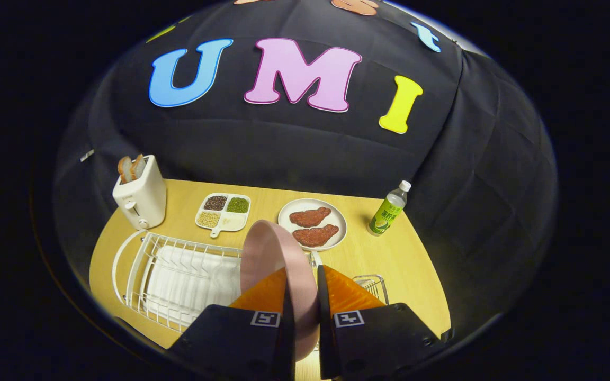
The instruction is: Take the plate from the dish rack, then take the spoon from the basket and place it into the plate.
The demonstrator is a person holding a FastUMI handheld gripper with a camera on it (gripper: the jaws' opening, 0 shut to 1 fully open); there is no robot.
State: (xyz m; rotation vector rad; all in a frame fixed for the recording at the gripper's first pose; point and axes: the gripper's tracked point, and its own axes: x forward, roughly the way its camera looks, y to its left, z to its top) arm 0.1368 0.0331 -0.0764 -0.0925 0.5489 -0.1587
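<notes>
The fingers are clamped on the rim of the pink plate, held edge-on above the white dish rack, so step one looks nearly complete. Next, I judge, the plate needs setting flat on bare desk toward two o'clock, near the wire basket.

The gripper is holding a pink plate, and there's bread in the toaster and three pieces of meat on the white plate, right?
Not quite: the gripper view shows two pieces of meat on the white plate. The gripper does hold the pink plate, and bread is in the toaster.
</notes>
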